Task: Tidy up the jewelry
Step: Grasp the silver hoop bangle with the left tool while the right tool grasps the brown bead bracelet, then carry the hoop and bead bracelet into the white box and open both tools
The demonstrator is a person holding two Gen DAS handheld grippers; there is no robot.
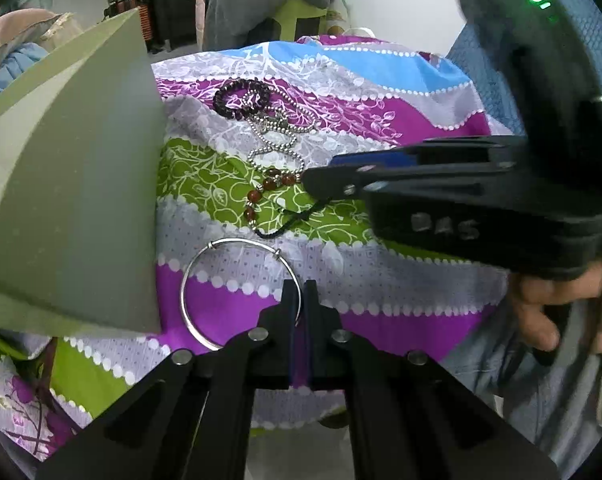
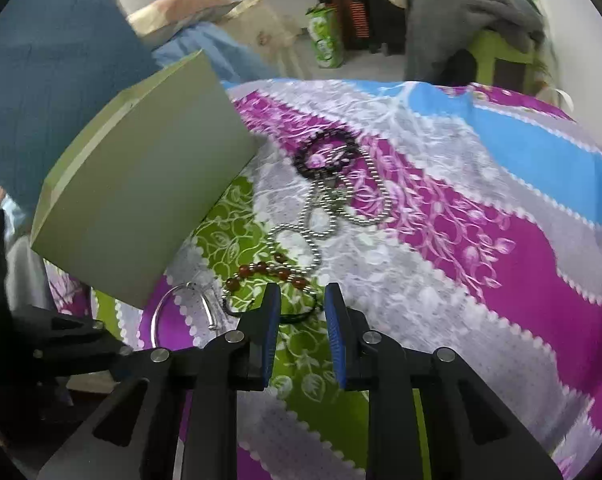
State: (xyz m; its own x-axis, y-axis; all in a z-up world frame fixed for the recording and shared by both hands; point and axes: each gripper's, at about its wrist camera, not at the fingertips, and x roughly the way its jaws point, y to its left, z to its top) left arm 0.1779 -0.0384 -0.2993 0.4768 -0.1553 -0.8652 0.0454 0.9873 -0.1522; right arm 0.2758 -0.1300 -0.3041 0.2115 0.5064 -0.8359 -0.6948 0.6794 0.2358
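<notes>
The left hand-held gripper [image 1: 299,292] has its fingers drawn almost together, with only a thin slit between them, right at the near rim of a silver bangle [image 1: 237,292]; whether they pinch the wire cannot be told. The bangle lies flat on the patterned bedsheet [image 1: 401,92]. Beyond it lies a red bead bracelet [image 1: 267,192] with a black cord, then a silver bead chain [image 1: 277,148] and a dark bead bracelet [image 1: 241,98], farthest off. To the left stands a green box [image 1: 81,184]. The right hand-held gripper [image 2: 302,300] has its fingers apart, empty, its tips just before the red beads and over the cord.
</notes>
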